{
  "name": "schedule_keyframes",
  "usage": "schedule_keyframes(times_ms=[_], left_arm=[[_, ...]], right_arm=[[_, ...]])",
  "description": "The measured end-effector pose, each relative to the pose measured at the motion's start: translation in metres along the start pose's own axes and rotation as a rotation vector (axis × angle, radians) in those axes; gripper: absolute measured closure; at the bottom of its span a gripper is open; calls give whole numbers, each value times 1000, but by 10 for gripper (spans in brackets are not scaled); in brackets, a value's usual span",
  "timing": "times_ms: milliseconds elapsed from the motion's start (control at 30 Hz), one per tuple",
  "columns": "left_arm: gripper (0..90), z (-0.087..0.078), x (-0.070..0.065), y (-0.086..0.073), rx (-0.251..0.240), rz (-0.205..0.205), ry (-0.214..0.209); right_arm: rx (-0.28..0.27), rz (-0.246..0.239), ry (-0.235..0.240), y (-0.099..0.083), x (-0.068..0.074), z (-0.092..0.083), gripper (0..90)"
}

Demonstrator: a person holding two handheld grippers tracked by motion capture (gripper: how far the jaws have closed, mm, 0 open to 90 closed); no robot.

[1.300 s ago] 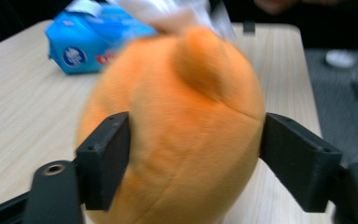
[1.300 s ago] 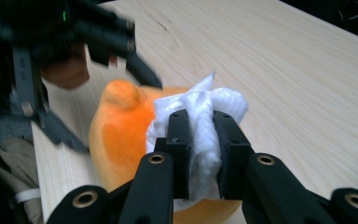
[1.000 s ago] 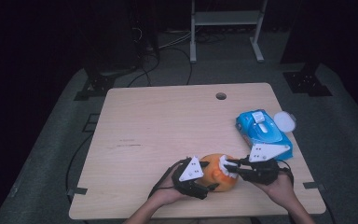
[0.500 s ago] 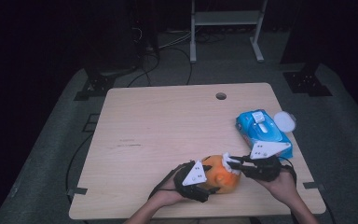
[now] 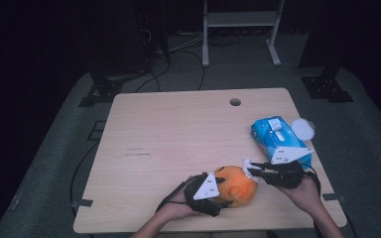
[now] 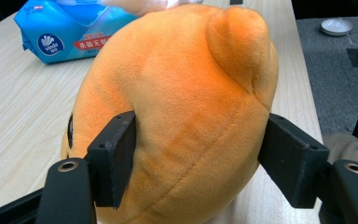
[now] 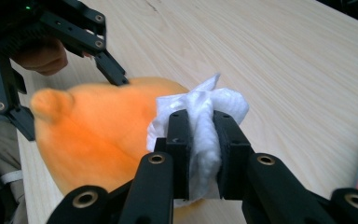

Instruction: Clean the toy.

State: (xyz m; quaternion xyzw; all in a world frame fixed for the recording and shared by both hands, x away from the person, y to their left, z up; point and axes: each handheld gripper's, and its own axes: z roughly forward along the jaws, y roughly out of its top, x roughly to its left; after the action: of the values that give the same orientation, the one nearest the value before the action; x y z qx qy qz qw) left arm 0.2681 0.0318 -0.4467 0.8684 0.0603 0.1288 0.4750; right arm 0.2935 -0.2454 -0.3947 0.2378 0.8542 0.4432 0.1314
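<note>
The orange plush toy (image 5: pixel 234 186) rests on the near edge of the counter (image 5: pixel 178 134), between the person's two hands. The left gripper (image 5: pixel 213 191) is set around the toy from the person's left: in the left gripper view a pad bears on each flank of the toy (image 6: pixel 182 116), and the plush bulges slightly around them, so the grip reads as closed on it. These jaws have just been closing, with the toy between them. The right gripper (image 5: pixel 250 171) holds a crumpled white wipe (image 7: pixel 200 121) pinched narrowly between its jaws; the wipe (image 5: pixel 248 168) sits at the toy's far right shoulder and appears to touch the plush there, though actual pressure cannot be confirmed. The governing relation is this: the toy lies to the left of and slightly nearer than the right gripper's tip, and that gripper's long axis points across the counter toward the left gripper, so any wiping stroke runs across the toy's upper surface toward the restraining hand. The judgement is that the left gripper steadies while the right one cleans. The blue wipes packet (image 5: pixel 278 139) lies well apart at the right edge, with a small white dish (image 5: pixel 303 128) just beyond it.
</note>
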Motion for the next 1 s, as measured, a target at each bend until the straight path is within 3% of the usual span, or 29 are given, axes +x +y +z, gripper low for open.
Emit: schedule_keyframes(times_ms=[67,167,200,267,300,433,533,733,833,900,1000], left_arm=[[278,2,-2,6,5,16,10],[143,6,-7,14,3,13,45],[148,6,-7,12,9,31,50],[210,6,-7,10,8,29,50],[237,4,-3,7,0,-3,39],[275,-1,6,4,-11,-65,24],[275,-2,9,1,-18,-83,17],[278,-3,12,-1,-26,-114,13],[283,-7,21,-6,-44,-165,-1],[283,-7,23,-8,-58,-186,-5],[281,-9,27,-10,-67,-213,-9]], right_arm=[[-9,5,6,0,3,0,770],[-16,-17,17,8,11,7,770],[-19,-19,28,9,12,8,769],[-17,-16,36,9,11,9,769],[-20,-7,39,8,9,8,770],[-29,40,28,-2,-5,2,770],[-32,82,30,-10,-13,-2,770],[-83,66,47,-1,-6,-10,771],[-66,33,51,0,0,-3,770],[-62,54,56,-4,-7,-3,770],[-46,94,17,-14,-18,-6,770]])
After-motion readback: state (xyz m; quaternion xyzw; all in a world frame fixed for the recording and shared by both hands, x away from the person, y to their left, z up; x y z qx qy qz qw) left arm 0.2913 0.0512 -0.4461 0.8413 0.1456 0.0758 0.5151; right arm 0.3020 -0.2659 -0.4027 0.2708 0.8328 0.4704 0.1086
